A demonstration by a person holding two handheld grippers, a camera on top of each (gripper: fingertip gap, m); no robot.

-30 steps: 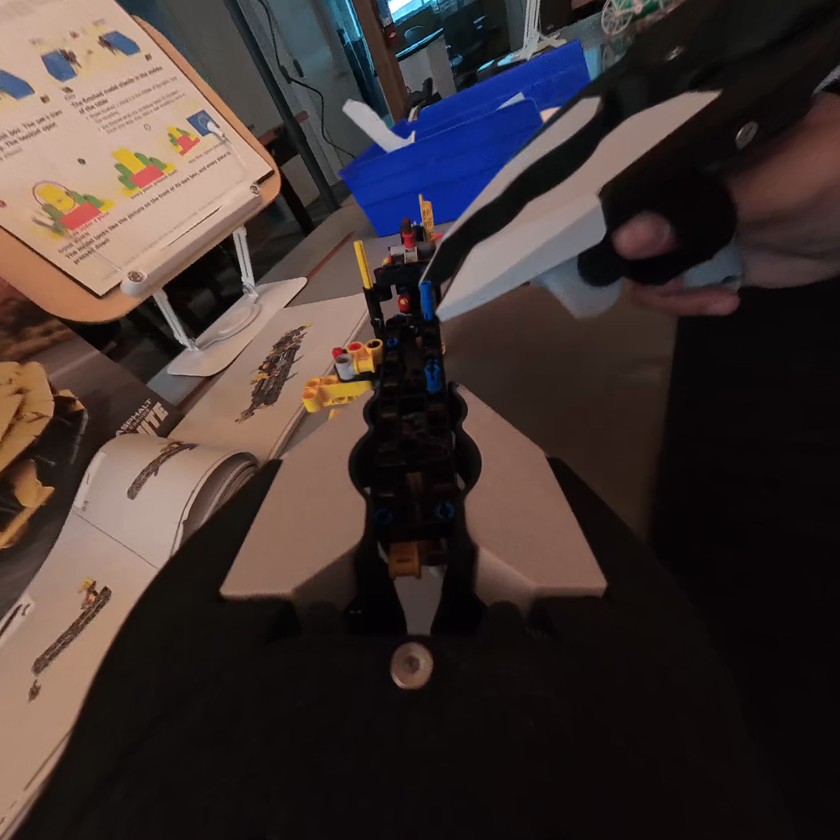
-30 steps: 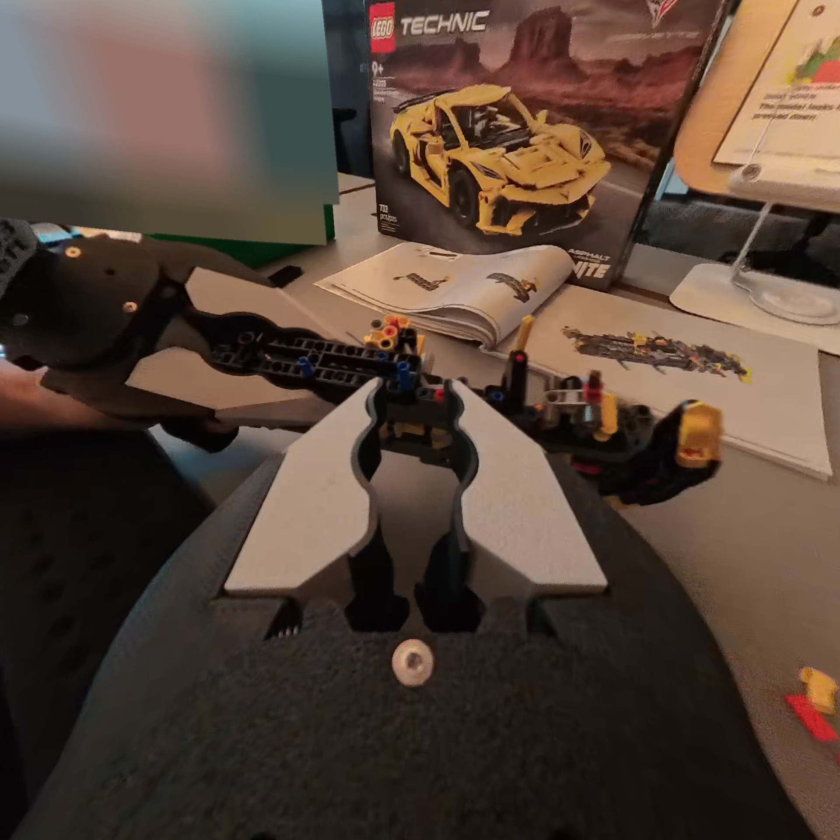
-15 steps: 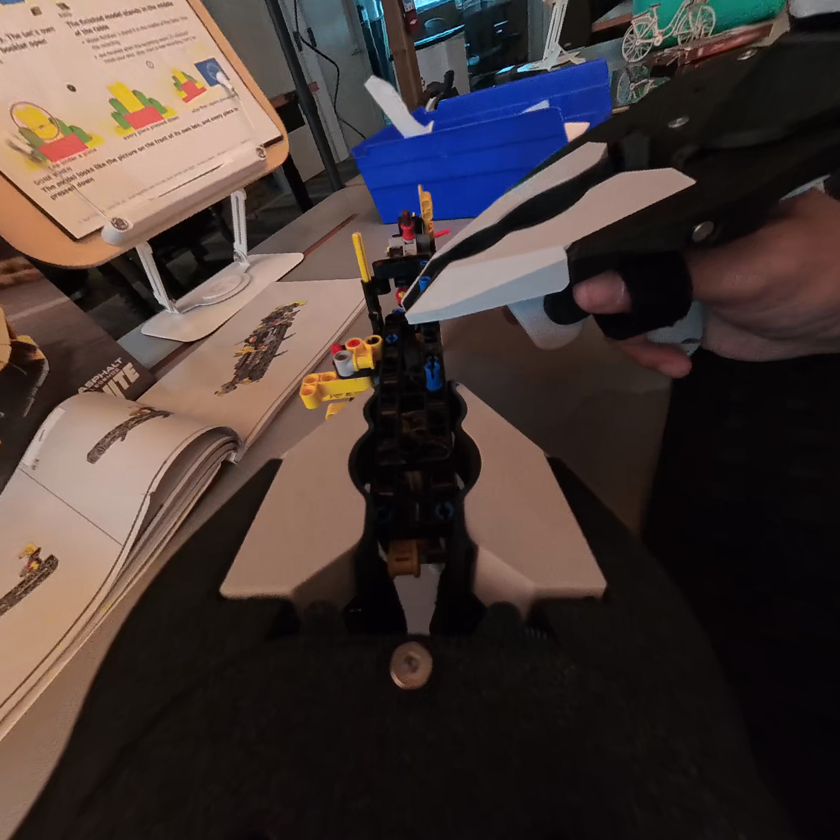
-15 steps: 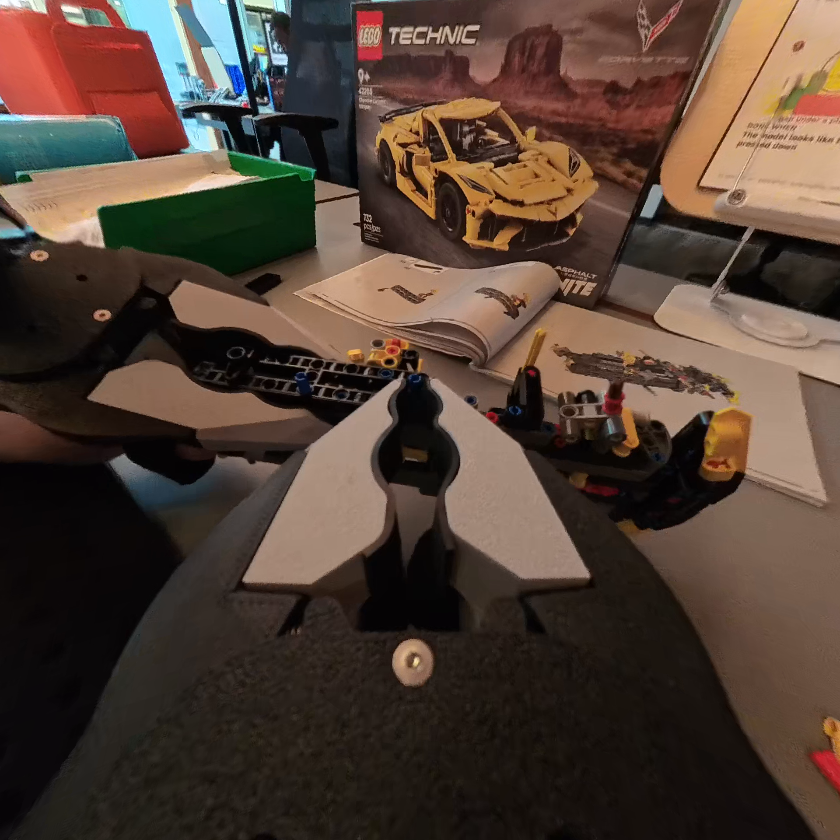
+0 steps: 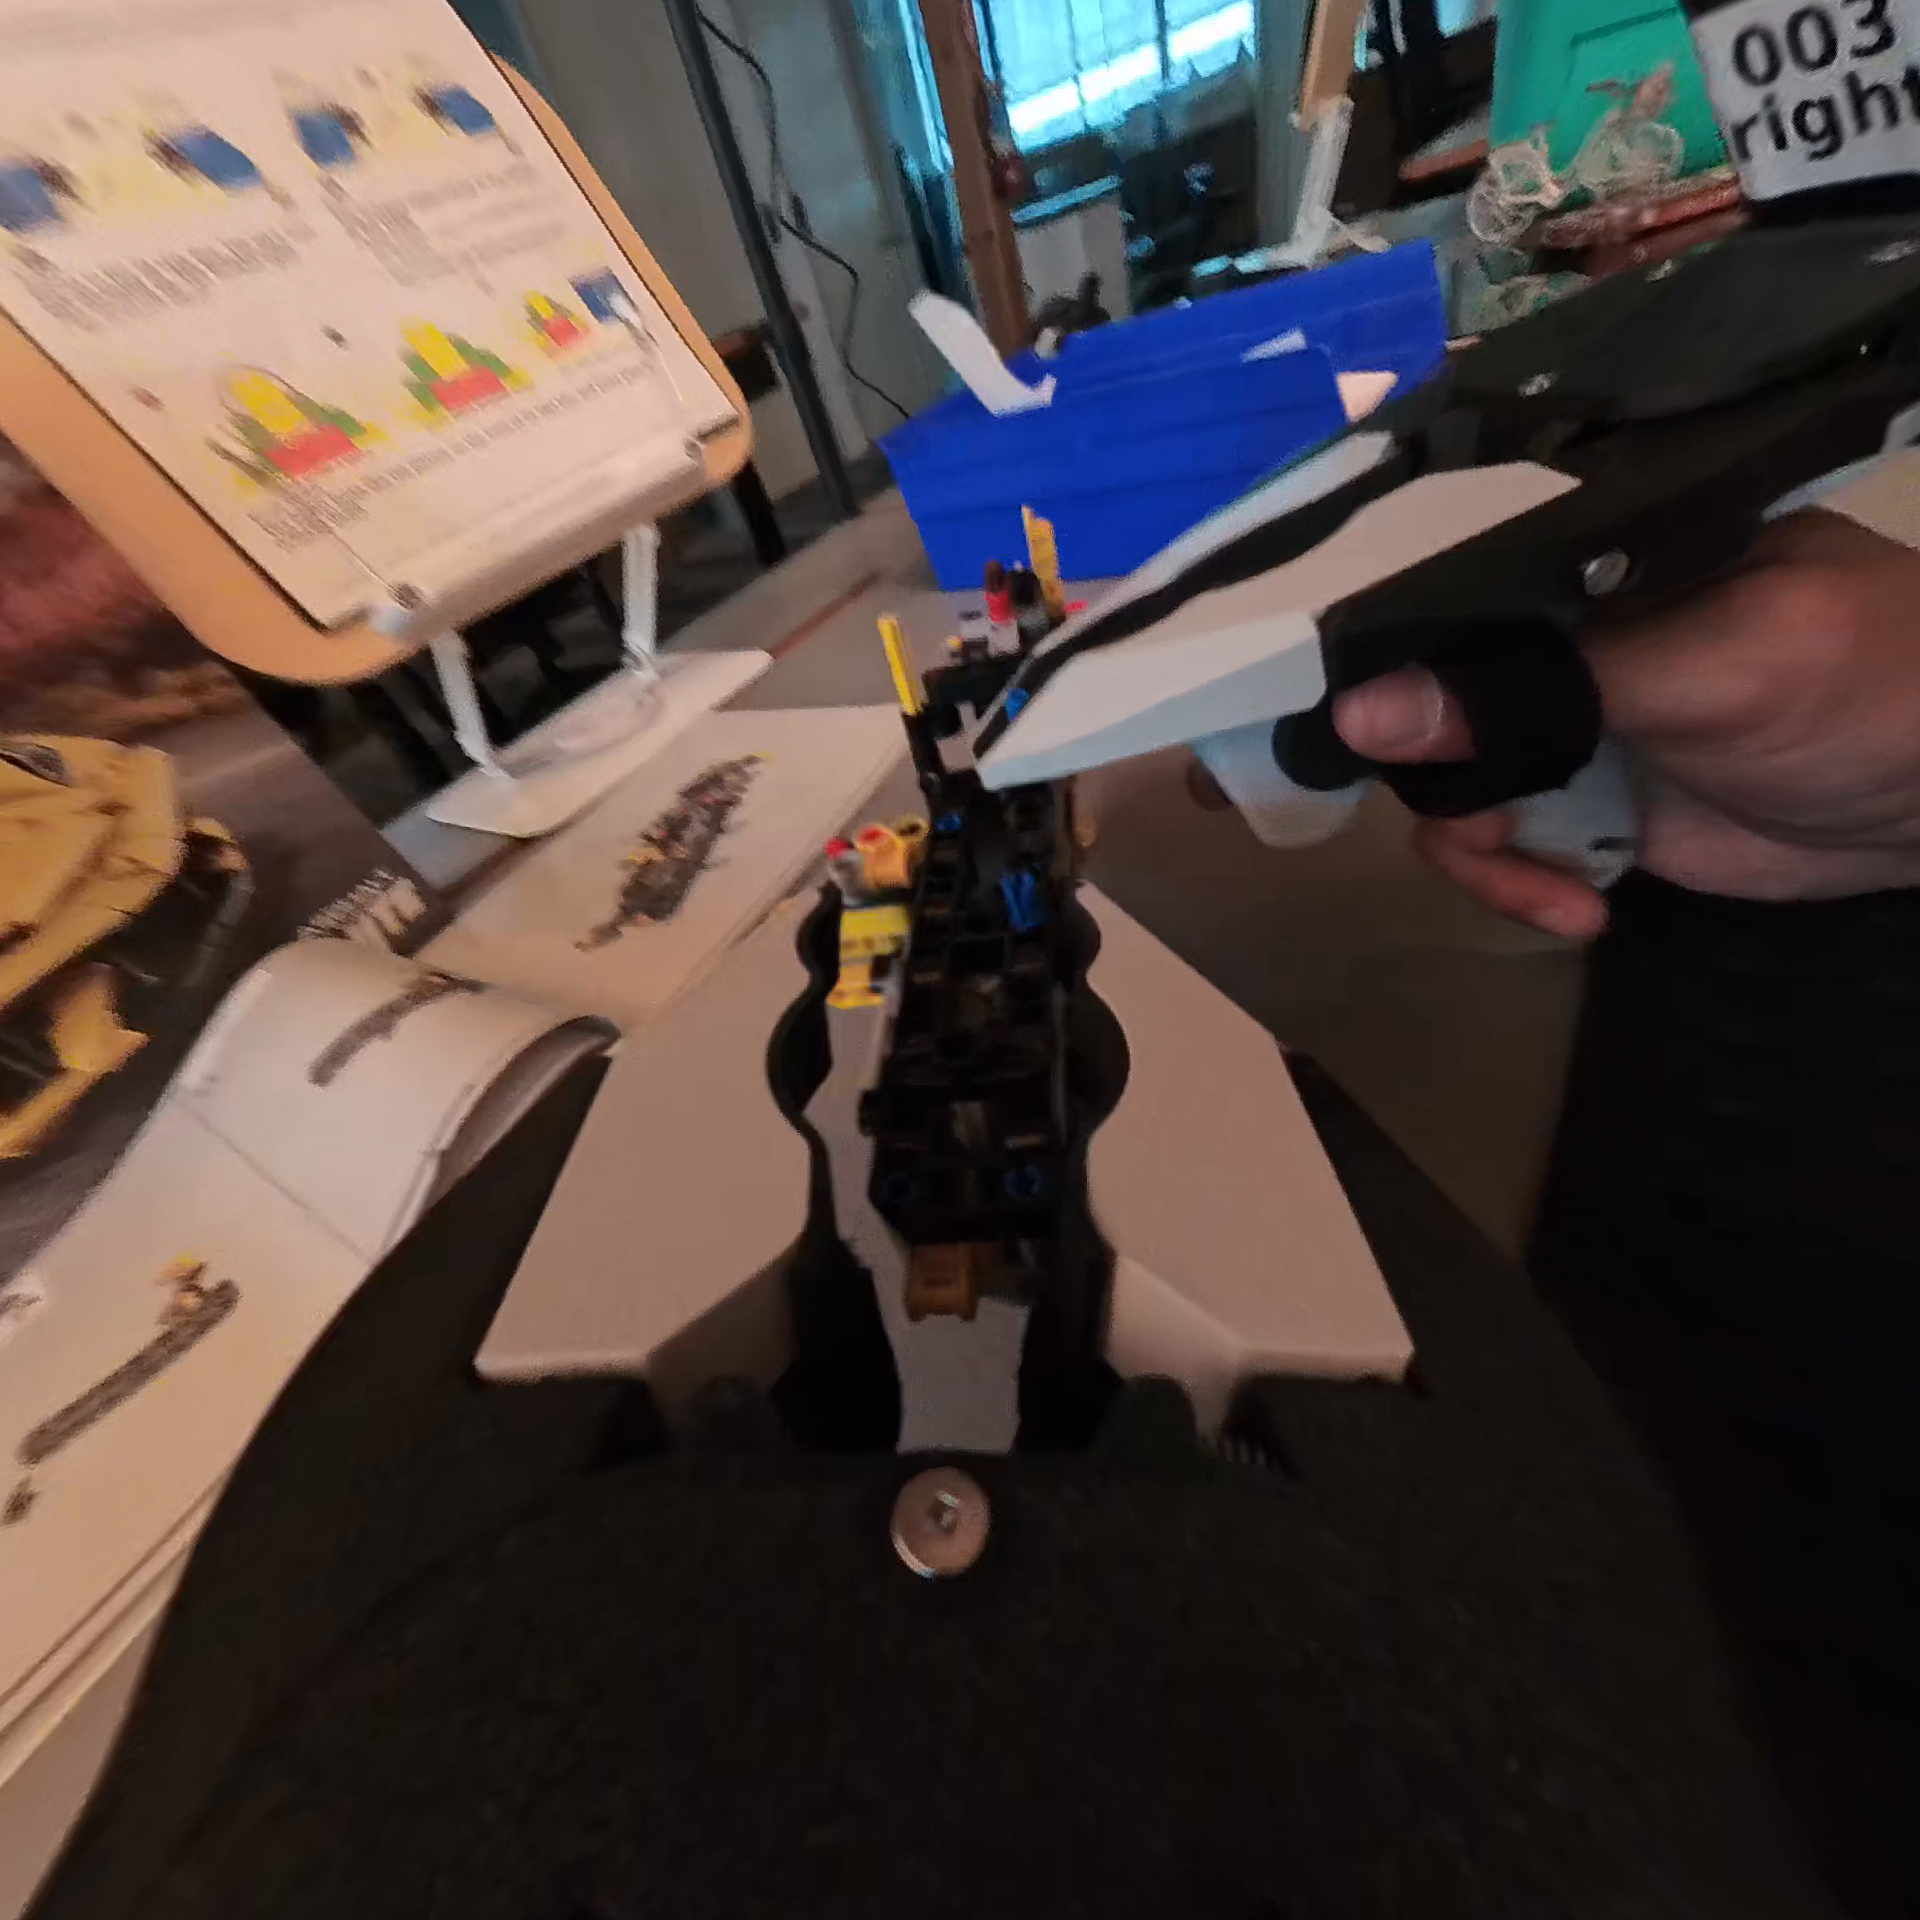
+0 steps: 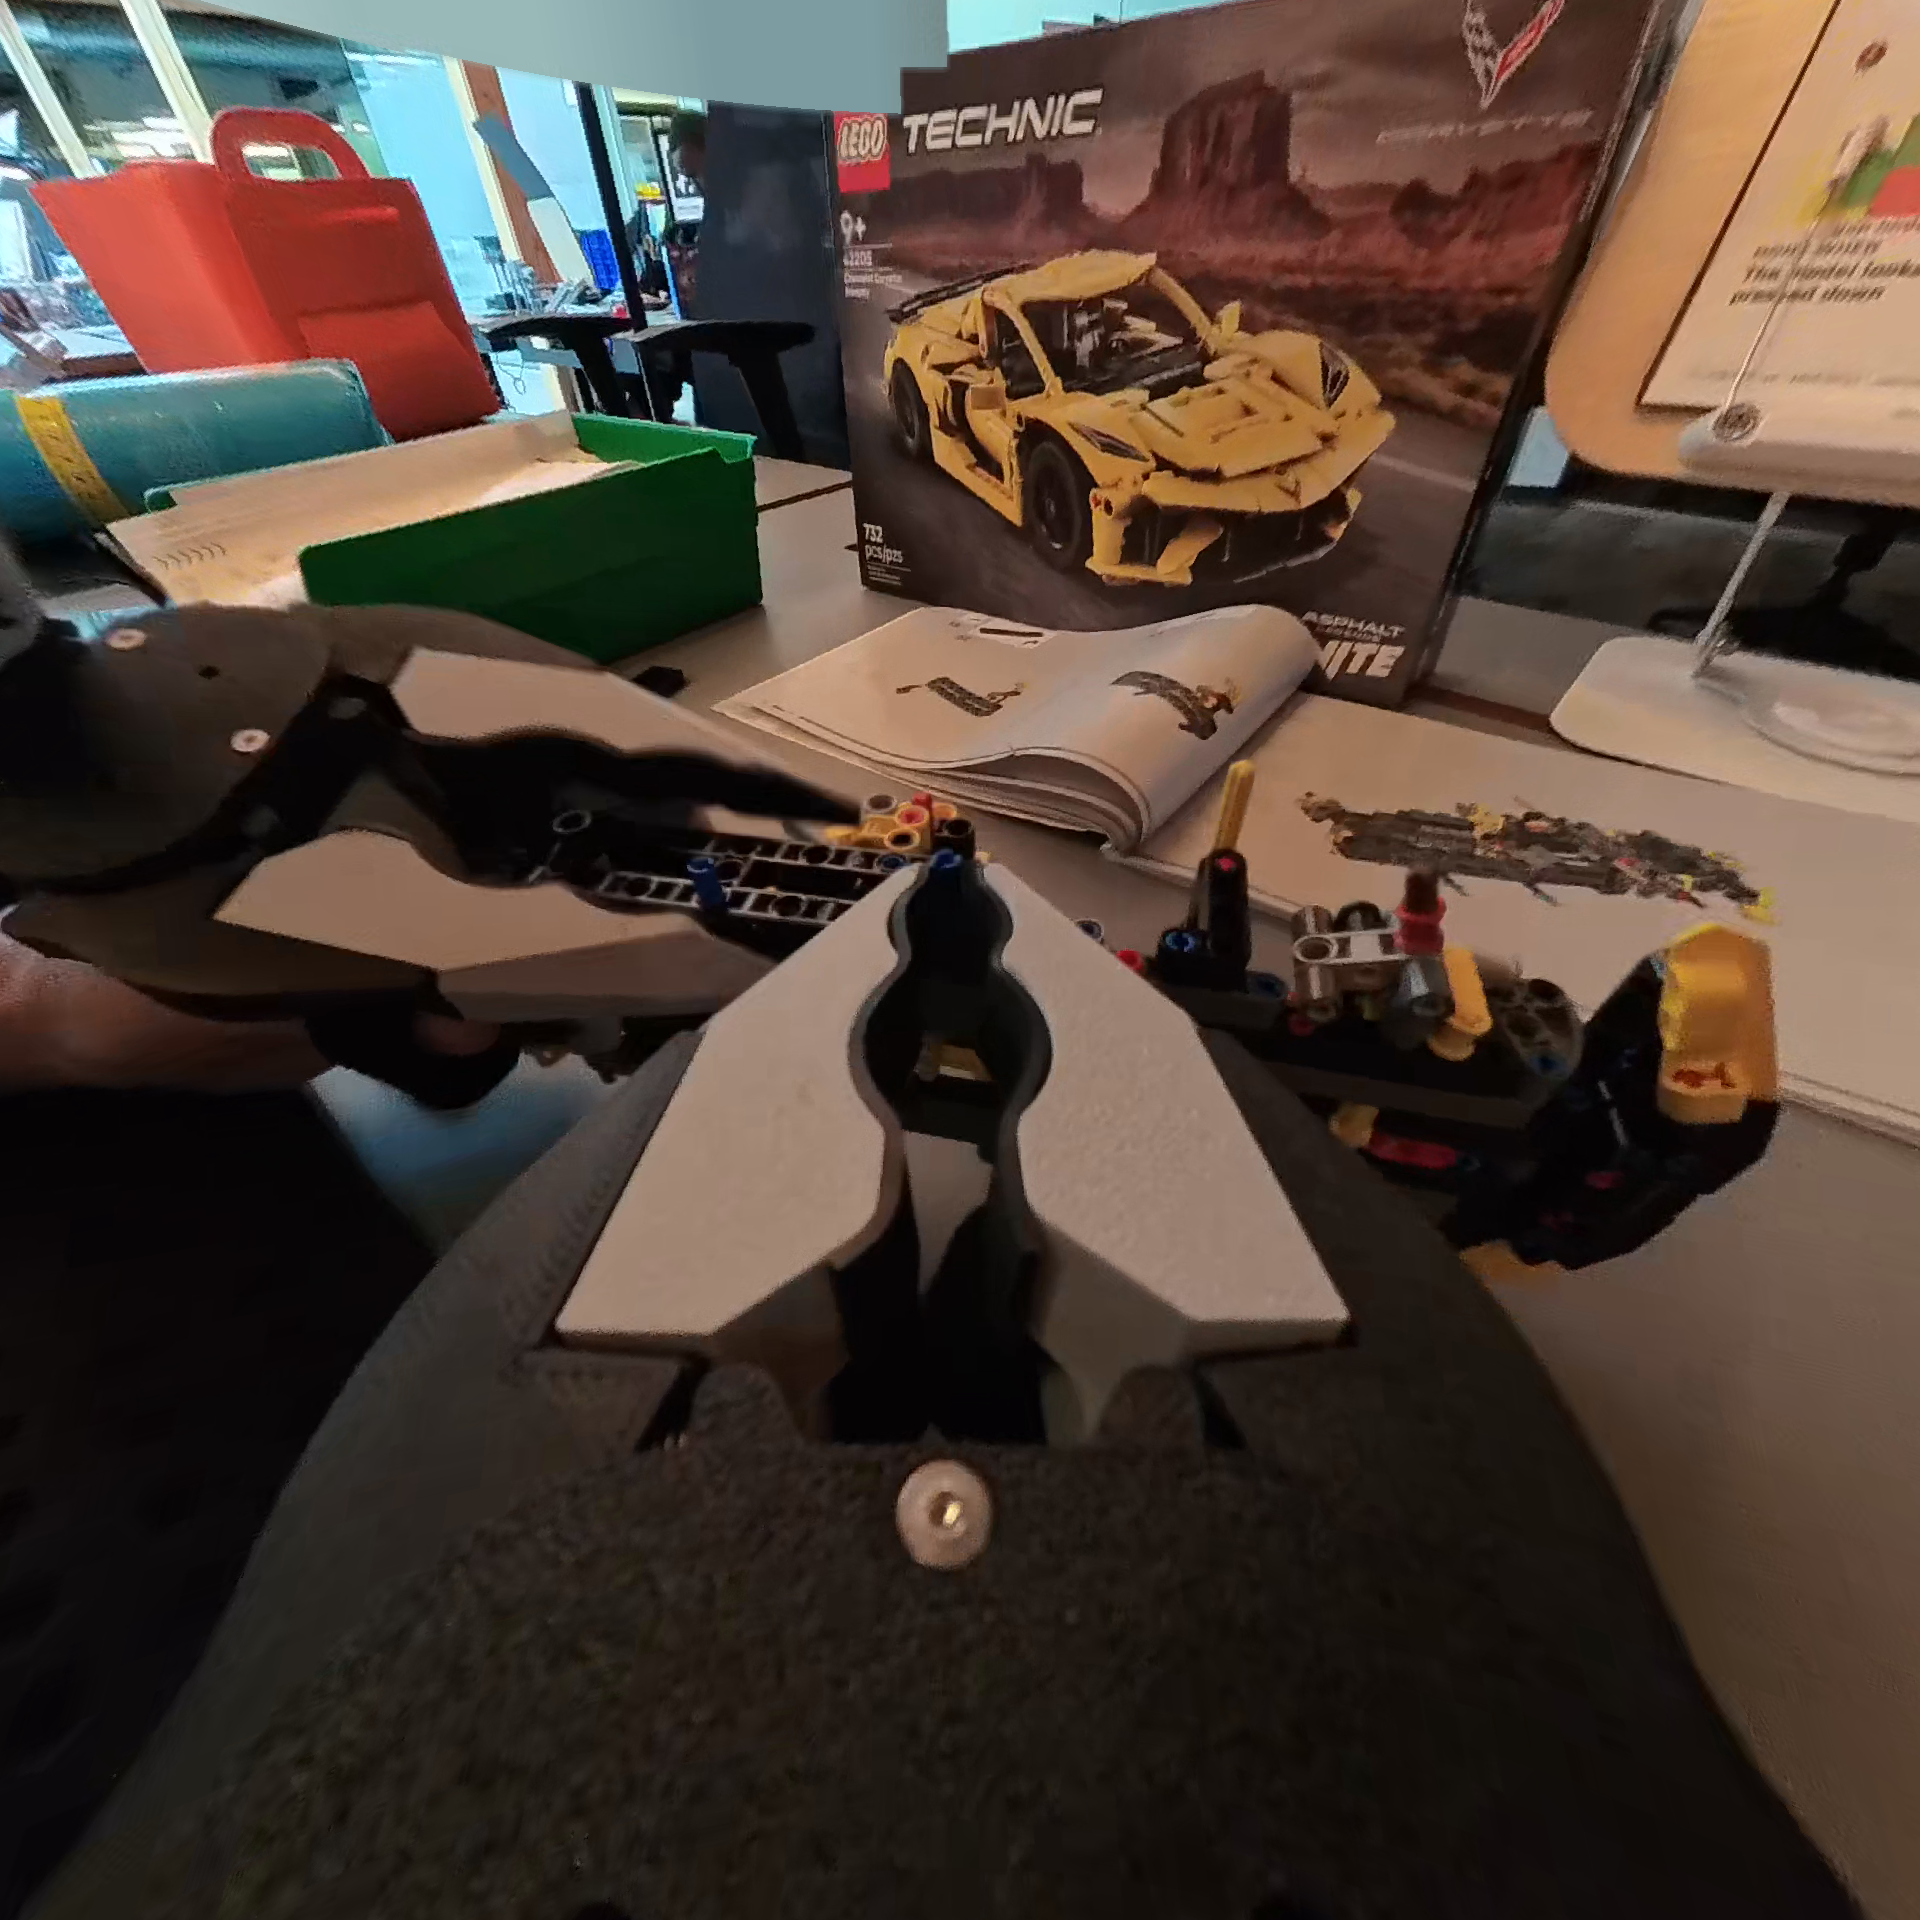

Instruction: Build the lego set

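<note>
A long black lego chassis (image 5: pixel 966 1039) with blue pins and yellow and red parts hangs above the table between both grippers. My left gripper (image 5: pixel 951 914) surrounds its rear end, jaws slightly apart: a pale gap shows between the left finger and the chassis. My right gripper (image 6: pixel 940 883) is shut across the middle of the chassis (image 6: pixel 1382 997), its tips meeting at a blue pin. The front end, with a yellow piece, sticks out to the right. The right gripper also shows in the left wrist view (image 5: pixel 1013 696), coming in from the right. The left gripper also shows in the right wrist view (image 6: pixel 800 873).
The set's box (image 6: pixel 1195 364) stands at the back behind an open instruction booklet (image 6: pixel 1039 707) and a printed sheet (image 6: pixel 1558 862). A green bin (image 6: pixel 540 540) is at the left. Blue bins (image 5: pixel 1143 457) and a board on a stand (image 5: pixel 364 343) are beyond the chassis. Left and right tips are no more than a few centimetres apart.
My right gripper went from open around the chassis to shut on its middle. My left gripper's jaws have eased apart slightly, and the chassis has rolled a little between them.
</note>
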